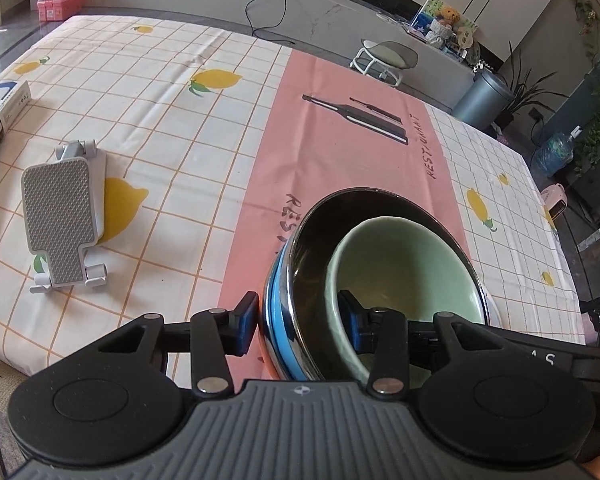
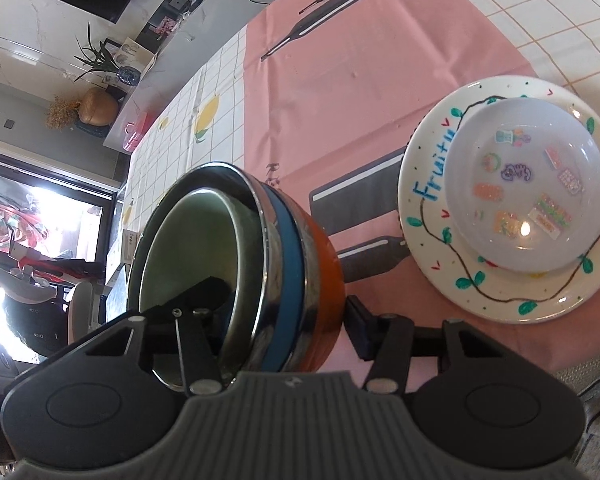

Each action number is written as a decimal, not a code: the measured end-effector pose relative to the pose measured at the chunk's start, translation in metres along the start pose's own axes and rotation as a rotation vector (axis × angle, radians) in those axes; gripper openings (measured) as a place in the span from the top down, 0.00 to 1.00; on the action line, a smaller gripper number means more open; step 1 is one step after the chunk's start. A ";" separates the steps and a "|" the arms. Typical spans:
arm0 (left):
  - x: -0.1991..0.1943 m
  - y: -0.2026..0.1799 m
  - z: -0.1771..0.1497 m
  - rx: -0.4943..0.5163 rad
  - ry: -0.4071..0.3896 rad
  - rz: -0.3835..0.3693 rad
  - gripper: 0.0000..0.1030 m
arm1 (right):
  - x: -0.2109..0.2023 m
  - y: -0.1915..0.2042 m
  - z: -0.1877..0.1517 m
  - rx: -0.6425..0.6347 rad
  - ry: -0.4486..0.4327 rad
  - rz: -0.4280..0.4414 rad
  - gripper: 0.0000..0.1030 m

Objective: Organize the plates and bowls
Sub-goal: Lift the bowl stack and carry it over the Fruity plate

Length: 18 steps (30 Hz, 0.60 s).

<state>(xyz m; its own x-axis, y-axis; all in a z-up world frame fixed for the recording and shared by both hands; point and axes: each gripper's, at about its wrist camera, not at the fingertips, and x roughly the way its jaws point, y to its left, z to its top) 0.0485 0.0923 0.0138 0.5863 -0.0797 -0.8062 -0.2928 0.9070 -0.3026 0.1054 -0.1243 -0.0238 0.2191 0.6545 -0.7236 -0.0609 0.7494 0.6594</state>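
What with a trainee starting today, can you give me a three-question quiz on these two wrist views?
1. True or false: the green bowl sits inside the steel-rimmed bowl.
2. The small sticker plate lies: A) on the lettered plate; B) in the green bowl; C) on a chair.
3. Fill in: the left gripper and right gripper each have one finger inside the green bowl and one ___ the steel-rimmed bowl.
Key: 1 true; 2 A; 3 outside.

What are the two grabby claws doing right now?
Left gripper: closed on the walls of the steel bowl and green bowl.
Right gripper: closed on the same bowls' walls.
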 end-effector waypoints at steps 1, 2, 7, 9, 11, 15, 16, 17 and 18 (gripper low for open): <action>-0.002 -0.003 0.002 -0.001 -0.004 -0.002 0.54 | -0.003 0.001 0.001 0.003 -0.005 0.004 0.48; -0.004 -0.005 0.003 -0.002 -0.007 -0.005 0.54 | -0.008 0.001 0.001 0.001 -0.012 0.005 0.48; -0.018 -0.030 0.011 0.033 -0.053 -0.004 0.53 | -0.033 0.006 0.004 -0.031 -0.068 0.018 0.48; -0.021 -0.042 0.012 0.046 -0.067 -0.010 0.53 | -0.044 0.003 0.007 -0.022 -0.084 0.033 0.48; -0.022 -0.053 0.013 0.050 -0.066 -0.024 0.53 | -0.057 0.000 0.011 -0.025 -0.105 0.034 0.48; -0.020 -0.075 0.015 0.052 -0.046 -0.064 0.53 | -0.084 -0.003 0.014 -0.035 -0.171 -0.001 0.48; -0.020 -0.082 0.015 0.059 -0.047 -0.071 0.53 | -0.091 -0.006 0.014 -0.032 -0.190 -0.007 0.48; -0.019 -0.089 0.014 0.068 -0.047 -0.076 0.54 | -0.097 -0.009 0.015 -0.028 -0.205 -0.010 0.48; -0.018 -0.095 0.014 0.078 -0.046 -0.081 0.53 | -0.102 -0.013 0.017 -0.024 -0.218 -0.011 0.48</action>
<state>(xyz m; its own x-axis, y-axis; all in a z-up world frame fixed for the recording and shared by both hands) 0.0765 0.0128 0.0640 0.6401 -0.1367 -0.7560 -0.1847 0.9278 -0.3241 0.1000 -0.2025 0.0450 0.4252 0.6107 -0.6680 -0.0798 0.7605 0.6445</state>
